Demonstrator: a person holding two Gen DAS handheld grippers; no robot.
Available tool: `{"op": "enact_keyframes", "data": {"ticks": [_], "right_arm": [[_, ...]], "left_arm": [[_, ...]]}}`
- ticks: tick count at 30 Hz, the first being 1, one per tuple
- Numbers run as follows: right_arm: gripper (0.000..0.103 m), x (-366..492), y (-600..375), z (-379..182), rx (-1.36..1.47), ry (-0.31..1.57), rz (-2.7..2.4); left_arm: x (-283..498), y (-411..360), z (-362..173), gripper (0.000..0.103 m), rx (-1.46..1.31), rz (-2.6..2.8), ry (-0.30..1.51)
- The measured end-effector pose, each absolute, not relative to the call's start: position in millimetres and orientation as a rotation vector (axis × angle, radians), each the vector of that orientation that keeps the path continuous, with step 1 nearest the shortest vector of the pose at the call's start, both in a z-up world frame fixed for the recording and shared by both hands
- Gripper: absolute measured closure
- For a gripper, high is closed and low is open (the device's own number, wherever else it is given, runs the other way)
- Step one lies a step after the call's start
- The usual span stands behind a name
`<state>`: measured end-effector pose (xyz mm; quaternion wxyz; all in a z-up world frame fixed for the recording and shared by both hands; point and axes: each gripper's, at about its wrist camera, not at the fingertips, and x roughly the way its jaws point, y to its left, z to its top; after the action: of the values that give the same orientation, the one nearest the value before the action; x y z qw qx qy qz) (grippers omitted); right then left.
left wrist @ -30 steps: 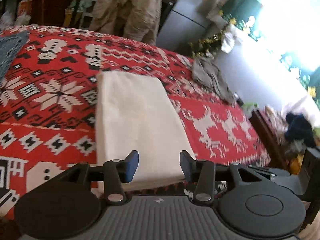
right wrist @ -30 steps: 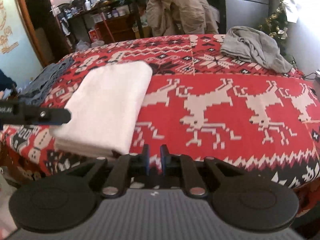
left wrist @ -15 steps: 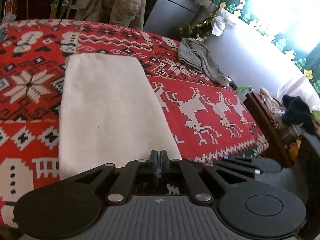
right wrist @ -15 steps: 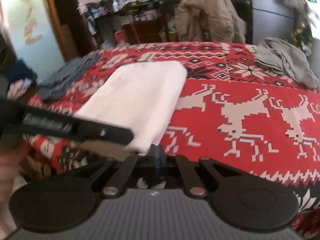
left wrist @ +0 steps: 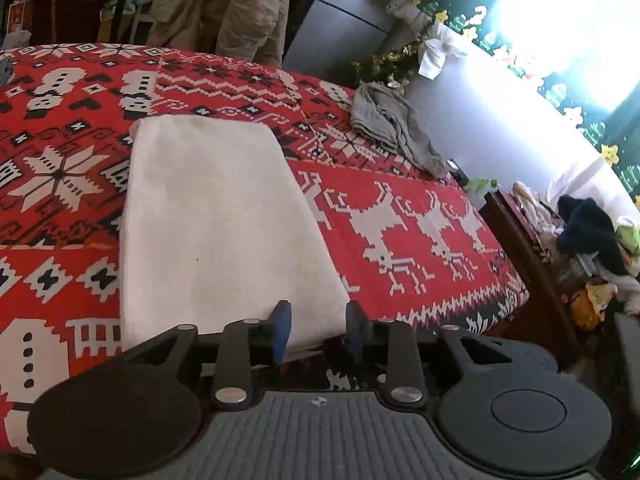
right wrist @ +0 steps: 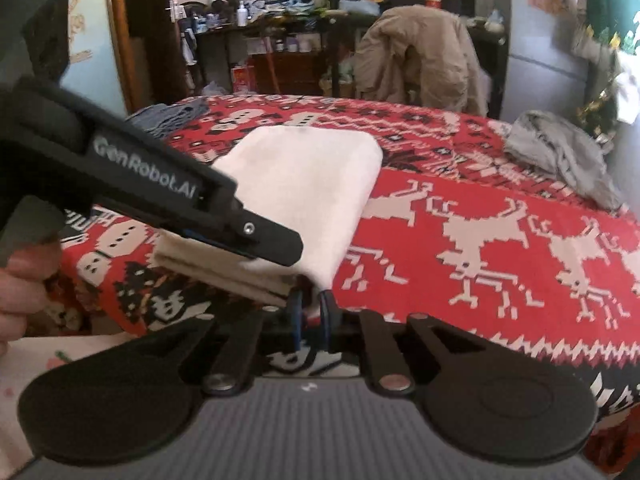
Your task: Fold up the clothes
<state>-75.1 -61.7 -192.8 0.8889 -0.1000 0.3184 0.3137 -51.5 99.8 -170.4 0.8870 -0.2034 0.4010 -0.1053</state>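
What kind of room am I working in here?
Probably a lived-in bedroom at home: a bed under a red patterned blanket, a beige jacket draped over a chair, and cluttered shelves behind. A folded white cloth lies on the blanket.

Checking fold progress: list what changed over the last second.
Both grippers closed in on the near edge of the folded white cloth. The left gripper snapped shut, and its jaws are opening again over that edge. The right gripper now has the near corner between its fingers. The cloth, grey garment and red blanket stayed put.
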Motion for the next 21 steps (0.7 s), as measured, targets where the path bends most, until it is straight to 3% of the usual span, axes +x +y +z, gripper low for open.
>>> {"op": "enact_keyframes", "data": {"ticks": [7, 11, 21], "right_arm": [[0.079, -80.7, -60.8, -188.2, -0.239, 0.592, 0.588], [0.078, -74.2, -57.6, -193.0, -0.236, 0.605, 0.603], [0.093, -93.3, -38.3, -198.2, -0.423, 0.539, 0.637]], "left_arm": [[-46.8, 105.8, -174.0, 0.072, -0.461, -0.222, 0.85], [-46.9, 106.0, -175.5, 0.073, -0.462, -0.216, 0.852], [-44.9, 109.1, -178.6, 0.077, -0.503, -0.218, 0.861]]}}
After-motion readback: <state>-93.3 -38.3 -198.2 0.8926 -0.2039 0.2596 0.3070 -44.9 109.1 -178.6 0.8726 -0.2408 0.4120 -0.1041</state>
